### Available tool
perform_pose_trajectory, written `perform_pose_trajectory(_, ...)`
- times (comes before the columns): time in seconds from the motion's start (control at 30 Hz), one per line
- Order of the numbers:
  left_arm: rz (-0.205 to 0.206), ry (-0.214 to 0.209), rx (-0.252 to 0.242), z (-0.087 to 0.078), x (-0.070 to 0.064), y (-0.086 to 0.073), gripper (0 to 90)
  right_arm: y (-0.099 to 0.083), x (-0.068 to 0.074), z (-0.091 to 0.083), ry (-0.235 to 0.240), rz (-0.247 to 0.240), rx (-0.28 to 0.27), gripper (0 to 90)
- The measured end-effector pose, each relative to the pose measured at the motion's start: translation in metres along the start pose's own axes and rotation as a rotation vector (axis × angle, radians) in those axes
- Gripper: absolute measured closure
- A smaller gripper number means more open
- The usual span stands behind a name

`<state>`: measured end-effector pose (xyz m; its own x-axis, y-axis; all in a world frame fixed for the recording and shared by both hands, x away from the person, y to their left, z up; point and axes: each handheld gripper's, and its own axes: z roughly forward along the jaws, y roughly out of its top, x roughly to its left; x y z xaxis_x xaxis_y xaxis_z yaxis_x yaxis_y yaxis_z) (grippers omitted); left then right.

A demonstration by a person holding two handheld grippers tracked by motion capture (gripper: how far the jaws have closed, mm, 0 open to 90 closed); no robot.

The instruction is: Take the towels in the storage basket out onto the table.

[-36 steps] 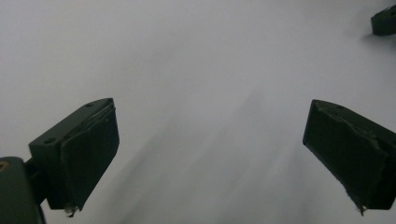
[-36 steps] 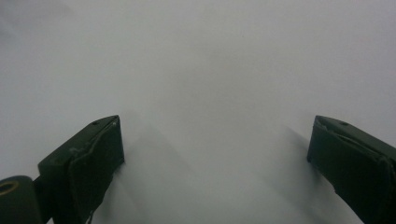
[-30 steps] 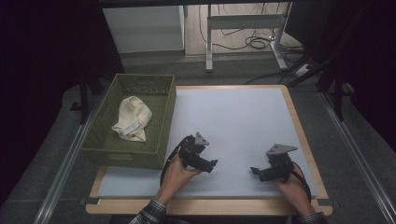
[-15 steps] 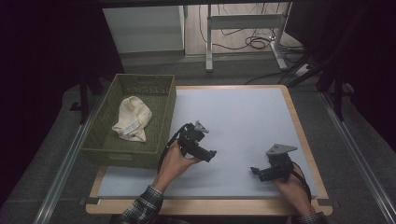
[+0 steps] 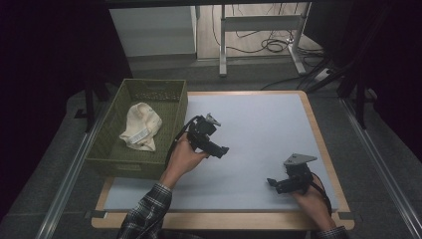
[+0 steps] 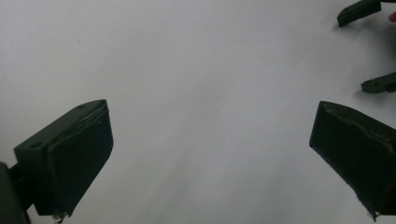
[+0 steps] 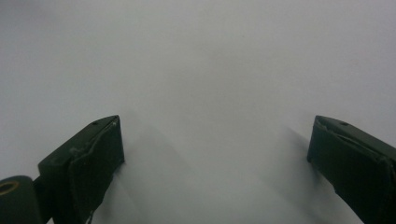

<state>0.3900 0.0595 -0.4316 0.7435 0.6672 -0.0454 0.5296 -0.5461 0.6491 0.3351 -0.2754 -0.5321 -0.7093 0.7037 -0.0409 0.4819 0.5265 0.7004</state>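
A cream-coloured cloth (image 5: 140, 127) lies crumpled in a soft heap, a small label showing on its near fold, inside the olive-green mesh basket (image 5: 175, 117) at the worktop's (image 5: 268, 119) left edge. The left gripper (image 5: 222, 150) is held above the worktop just beside the basket, jaws wide and empty. The right gripper (image 5: 272, 183) sits near the front right corner, jaws wide too.

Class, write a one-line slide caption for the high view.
Two hand-held tongs, left and right, open over a white table; cream cloth in green basket.
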Motion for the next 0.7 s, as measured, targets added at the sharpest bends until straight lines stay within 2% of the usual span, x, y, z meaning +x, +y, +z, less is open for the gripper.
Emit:
perform_pose_trajectory(0.23, 0.006, 0.041, 0.005, -0.010, 0.011, 0.009, 0.0, 0.000, 0.000, 0.000, 0.000, 0.002, -0.001, 3.5)
perform_pose_trajectory(0.33, -0.007, 0.061, -0.002, -0.017, 0.021, 0.012, 0.0, 0.000, 0.000, 0.000, 0.000, 0.001, -0.002, 3.5)
perform_pose_trajectory(0.7, -0.020, 0.126, -0.015, -0.033, 0.046, 0.012, 0.0, 0.000, 0.000, 0.000, 0.000, 0.001, -0.002, 3.5)
